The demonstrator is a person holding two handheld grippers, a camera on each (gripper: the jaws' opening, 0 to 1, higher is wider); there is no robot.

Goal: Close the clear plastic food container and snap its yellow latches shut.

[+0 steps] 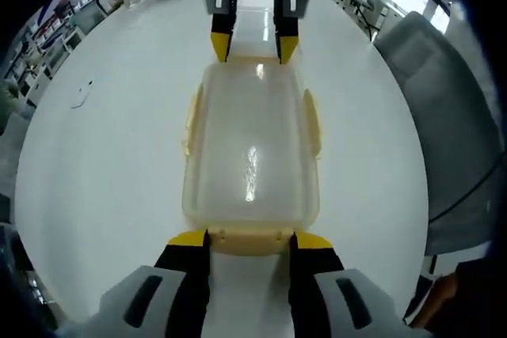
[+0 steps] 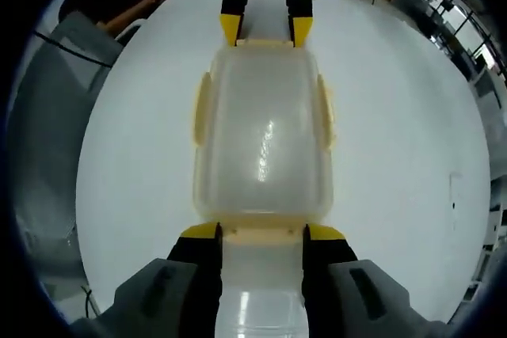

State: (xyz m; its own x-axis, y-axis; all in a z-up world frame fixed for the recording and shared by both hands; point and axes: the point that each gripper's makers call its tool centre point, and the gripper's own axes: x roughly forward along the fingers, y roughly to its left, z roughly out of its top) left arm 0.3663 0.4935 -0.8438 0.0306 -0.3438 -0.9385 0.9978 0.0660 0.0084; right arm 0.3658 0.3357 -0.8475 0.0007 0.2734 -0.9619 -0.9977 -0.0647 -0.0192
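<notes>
- In the left gripper view, the left gripper [image 1: 249, 237] had its jaws apart, its yellow tips flanking the near end latch [image 1: 249, 240] of the clear food container [image 1: 252, 148].
- The container lay lid-on upon the white table [image 1: 103, 156], between both tools.
- At its far end stood the right gripper [image 1: 253, 45], jaws likewise parted around that end.
- Beyond was a grey chair [image 1: 451, 108].
</notes>
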